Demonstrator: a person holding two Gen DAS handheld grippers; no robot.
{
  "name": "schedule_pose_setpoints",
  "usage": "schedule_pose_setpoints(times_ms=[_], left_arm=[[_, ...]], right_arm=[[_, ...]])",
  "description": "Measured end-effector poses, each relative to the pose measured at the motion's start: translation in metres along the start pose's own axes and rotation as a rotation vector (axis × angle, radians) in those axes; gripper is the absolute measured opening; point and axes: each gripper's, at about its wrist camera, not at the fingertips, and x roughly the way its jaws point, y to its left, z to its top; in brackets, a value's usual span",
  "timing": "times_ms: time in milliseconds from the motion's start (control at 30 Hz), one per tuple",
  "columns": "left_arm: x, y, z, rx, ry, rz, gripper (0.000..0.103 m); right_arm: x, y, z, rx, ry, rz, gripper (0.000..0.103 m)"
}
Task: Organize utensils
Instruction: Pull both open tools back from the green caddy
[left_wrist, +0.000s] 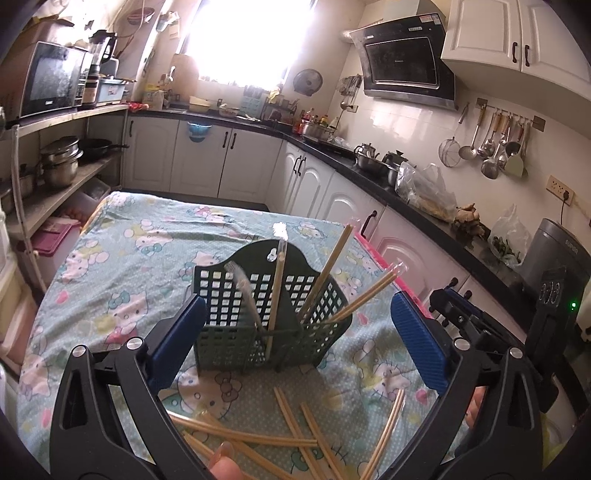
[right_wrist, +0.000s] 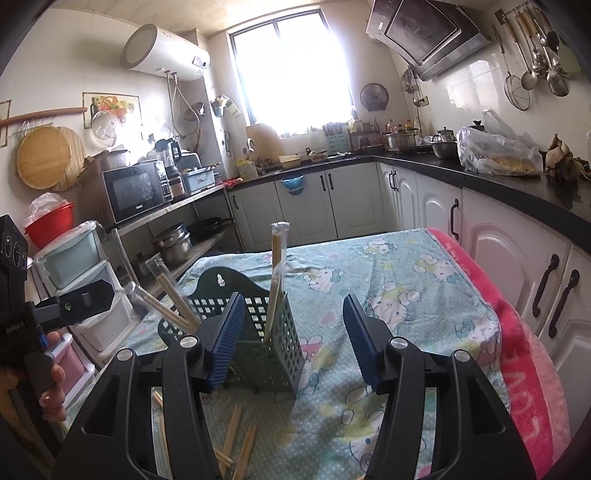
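A dark green slotted utensil holder (left_wrist: 258, 325) stands on the table with several wrapped chopsticks (left_wrist: 277, 288) upright or leaning in its compartments. Several more chopsticks (left_wrist: 295, 439) lie loose on the cloth in front of it. My left gripper (left_wrist: 295, 343) is open and empty, its blue pads on either side of the holder, just in front of it. In the right wrist view the holder (right_wrist: 266, 332) sits ahead to the left, loose chopsticks (right_wrist: 236, 435) below it. My right gripper (right_wrist: 295, 339) is open and empty, to the right of the holder.
The table wears a cartoon-cat cloth (left_wrist: 129, 258) with a pink towel edge (right_wrist: 517, 350) on the right. White cabinets and a black counter (right_wrist: 517, 181) run along the right. Storage drawers (right_wrist: 85, 280) and a shelf with pots (left_wrist: 62, 162) stand left.
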Motion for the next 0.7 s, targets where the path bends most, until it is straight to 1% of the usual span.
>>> schedule_pose_setpoints(times_ms=[700], left_arm=[[-0.009,0.023,-0.029,-0.070,0.044,0.037,0.092]], right_arm=[[-0.006,0.013,-0.030,-0.040,0.070,0.022,0.054]])
